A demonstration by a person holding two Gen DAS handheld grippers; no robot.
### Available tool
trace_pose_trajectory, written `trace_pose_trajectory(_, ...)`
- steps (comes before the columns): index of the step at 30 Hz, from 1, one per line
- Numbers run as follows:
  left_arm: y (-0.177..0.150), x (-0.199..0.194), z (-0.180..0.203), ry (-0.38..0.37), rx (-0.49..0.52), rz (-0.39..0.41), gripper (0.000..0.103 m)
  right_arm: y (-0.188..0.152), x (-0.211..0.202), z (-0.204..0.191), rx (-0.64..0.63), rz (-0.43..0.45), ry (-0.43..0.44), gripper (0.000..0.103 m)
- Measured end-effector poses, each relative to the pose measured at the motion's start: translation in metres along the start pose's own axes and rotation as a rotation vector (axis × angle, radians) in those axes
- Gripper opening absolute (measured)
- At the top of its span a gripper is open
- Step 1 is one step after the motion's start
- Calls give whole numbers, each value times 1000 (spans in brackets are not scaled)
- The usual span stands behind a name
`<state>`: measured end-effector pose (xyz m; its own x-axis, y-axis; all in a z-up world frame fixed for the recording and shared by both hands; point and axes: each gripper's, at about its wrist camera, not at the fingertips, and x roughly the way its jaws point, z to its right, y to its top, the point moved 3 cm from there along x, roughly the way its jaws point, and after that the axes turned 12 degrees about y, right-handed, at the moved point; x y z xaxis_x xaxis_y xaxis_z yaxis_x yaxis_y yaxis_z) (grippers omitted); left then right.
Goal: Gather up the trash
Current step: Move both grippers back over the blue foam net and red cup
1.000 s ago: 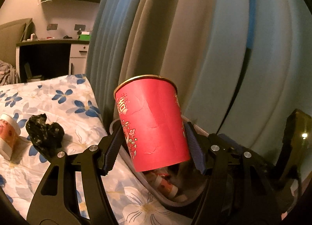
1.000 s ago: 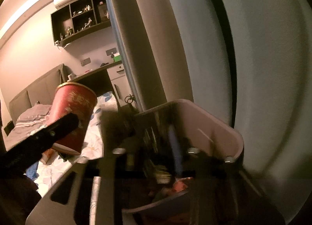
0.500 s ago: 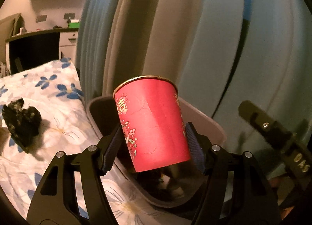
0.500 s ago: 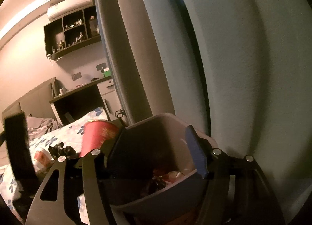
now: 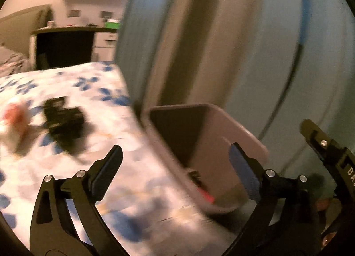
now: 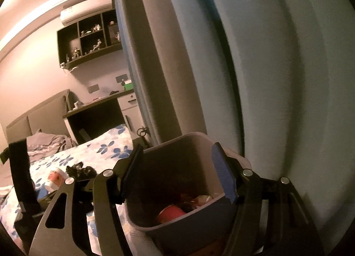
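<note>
Now the left hand-held gripper (image 5: 175, 167), jaws opening with nothing between them, faces the bed (image 5: 66, 91), where a crumpled black wrapper (image 5: 63, 123), light and soft, suits a pinch across its bulk, left of the grey plastic bin (image 5: 244, 136).

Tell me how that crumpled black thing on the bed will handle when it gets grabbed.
The black wad looks like scrunched film or a bag, so it probably squashes and weighs little. Its lumpy, irregular outline suggests it won't roll on the floral sheet. Loose folds may slip or trail from the pads; motion blur hides its material.
</note>
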<state>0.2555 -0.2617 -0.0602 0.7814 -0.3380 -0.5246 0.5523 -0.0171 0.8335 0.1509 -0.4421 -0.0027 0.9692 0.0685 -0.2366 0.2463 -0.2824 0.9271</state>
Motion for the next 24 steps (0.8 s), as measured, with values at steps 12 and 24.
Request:
trace_pose_trajectory(12,-5,-69,-144,387,-152,44,97,-17,12,-58,-44,-61,125,70)
trace_pose_trajectory(24,-11,-146,-261,641,-290,124,97,-58,48,-168,-138,-228,352,70)
